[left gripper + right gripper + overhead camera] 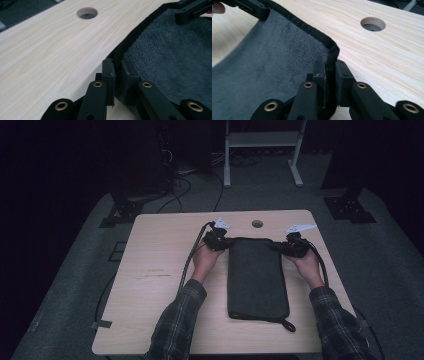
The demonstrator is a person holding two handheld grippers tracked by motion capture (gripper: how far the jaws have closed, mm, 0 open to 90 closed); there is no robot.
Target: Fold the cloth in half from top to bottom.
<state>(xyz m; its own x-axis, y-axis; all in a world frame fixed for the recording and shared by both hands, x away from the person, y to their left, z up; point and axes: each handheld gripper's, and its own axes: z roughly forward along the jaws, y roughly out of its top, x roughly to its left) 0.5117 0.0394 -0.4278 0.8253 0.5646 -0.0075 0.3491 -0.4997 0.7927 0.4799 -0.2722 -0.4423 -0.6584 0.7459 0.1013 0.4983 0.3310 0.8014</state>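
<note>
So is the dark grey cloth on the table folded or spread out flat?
Folded: the cloth lies as a narrow, thick stack with layered edges near the person. Both grippers hold its far corners.

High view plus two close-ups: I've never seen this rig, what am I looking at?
A person at a pale wooden table holds a two-jaw tool in each hand. The high view looks down from above; each close-up rides on one tool, looking along its black jaws. On the table lies a dark grey fleecy rectangular cloth with black edging. The left gripper is shut on its far left corner, the right gripper on its far right corner. A round hole sits beyond.
</note>
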